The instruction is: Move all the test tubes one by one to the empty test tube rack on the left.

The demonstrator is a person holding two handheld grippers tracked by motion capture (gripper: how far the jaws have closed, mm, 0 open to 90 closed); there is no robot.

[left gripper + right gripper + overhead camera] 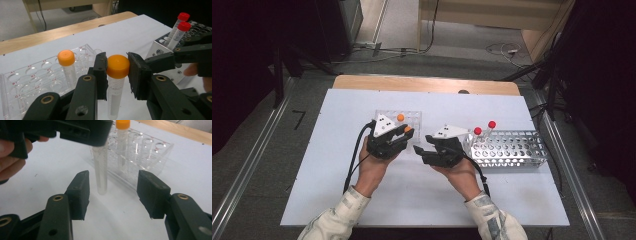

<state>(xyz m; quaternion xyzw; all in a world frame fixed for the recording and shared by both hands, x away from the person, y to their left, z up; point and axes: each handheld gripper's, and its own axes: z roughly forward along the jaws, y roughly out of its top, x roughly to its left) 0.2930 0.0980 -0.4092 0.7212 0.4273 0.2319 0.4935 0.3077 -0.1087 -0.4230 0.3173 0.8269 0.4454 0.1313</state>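
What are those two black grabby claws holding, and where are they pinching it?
The left gripper pinches a clear plastic tube by its orange cap. The right gripper is open and holds nothing; the tube hangs between its jaws, untouched.

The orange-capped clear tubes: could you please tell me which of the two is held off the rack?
The orange-capped clear tube clamped by its cap in the left gripper; the other orange-capped tube stands in the clear plastic rack.

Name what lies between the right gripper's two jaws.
In the right gripper view, the clear tube hangs between the open right gripper's jaws, untouched, held at its cap by the left gripper.
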